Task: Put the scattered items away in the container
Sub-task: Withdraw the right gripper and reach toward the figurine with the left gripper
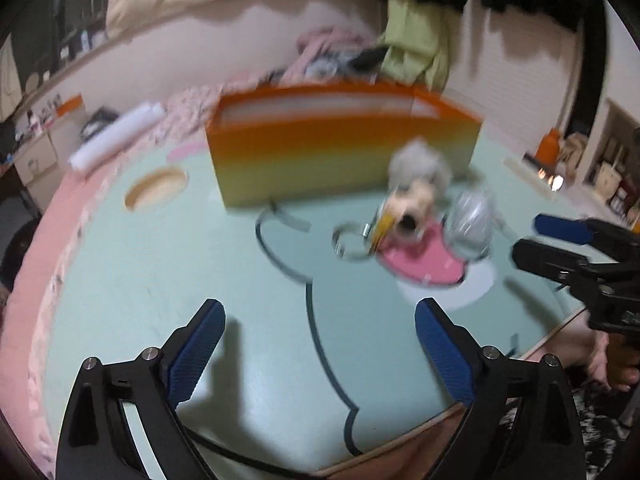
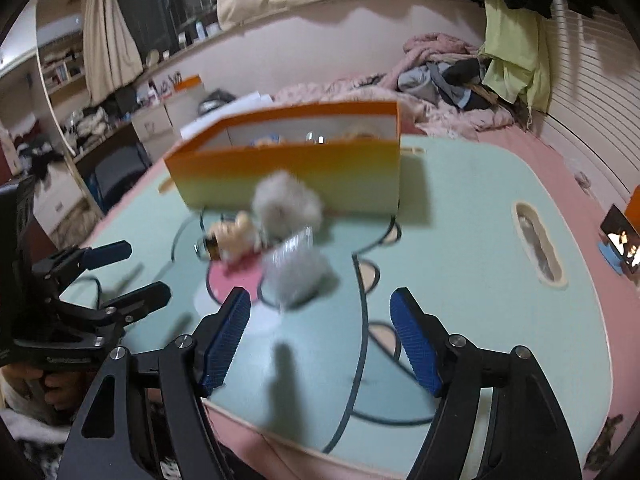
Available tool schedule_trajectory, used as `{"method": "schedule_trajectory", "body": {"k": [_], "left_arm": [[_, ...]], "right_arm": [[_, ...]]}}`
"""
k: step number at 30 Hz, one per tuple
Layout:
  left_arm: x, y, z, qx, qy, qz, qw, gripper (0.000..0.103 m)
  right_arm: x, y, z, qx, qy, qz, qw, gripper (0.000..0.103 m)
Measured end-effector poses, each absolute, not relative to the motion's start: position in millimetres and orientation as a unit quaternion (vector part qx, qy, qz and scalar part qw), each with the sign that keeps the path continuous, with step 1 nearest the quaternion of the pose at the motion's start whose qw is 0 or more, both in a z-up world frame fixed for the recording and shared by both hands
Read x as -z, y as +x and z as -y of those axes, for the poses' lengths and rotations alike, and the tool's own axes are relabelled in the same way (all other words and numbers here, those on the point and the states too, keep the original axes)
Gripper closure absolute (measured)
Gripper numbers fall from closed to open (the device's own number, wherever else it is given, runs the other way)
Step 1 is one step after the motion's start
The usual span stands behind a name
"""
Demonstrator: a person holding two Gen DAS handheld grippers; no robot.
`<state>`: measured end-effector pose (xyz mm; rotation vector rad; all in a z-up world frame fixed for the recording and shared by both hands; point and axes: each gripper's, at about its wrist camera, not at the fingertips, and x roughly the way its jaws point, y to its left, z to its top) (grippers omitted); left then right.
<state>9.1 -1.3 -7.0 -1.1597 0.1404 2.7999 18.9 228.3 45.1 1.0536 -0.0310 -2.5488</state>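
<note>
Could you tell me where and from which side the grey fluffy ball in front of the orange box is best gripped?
Probably across its round middle, from above: the fluffy ball sits against the orange box with a small toy beside it, leaving the top free.

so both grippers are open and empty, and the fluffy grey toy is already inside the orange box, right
Not quite. Both the left gripper and the right gripper are open and empty, but the fluffy grey toy is not inside the orange box. The right wrist view shows it outside, on the mat in front of the box's front wall, among the other loose items.
</note>
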Motion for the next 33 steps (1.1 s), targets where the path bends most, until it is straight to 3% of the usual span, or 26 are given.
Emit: {"method": "schedule_trajectory", "body": {"k": [2, 6, 33], "left_arm": [[7.7, 9.4, 3.1, -0.922, -0.380, -0.042, 0.056, 0.000], [9.6, 9.8, 3.5, -0.924, -0.375, -0.042, 0.058, 0.000], [7.8, 11.4, 3.4, -0.926, -0.372, -0.043, 0.056, 0.000]], "right_arm": [[-36.4, 19.8, -223.5, 0.907, 0.378, -0.004, 0.185, 0.028], [-27.5, 21.1, -210.7, 0.912, 0.373, -0.053, 0.163, 0.001], [-23.9, 21.7, -213.9, 0.914, 0.364, -0.054, 0.172, 0.000]]}}
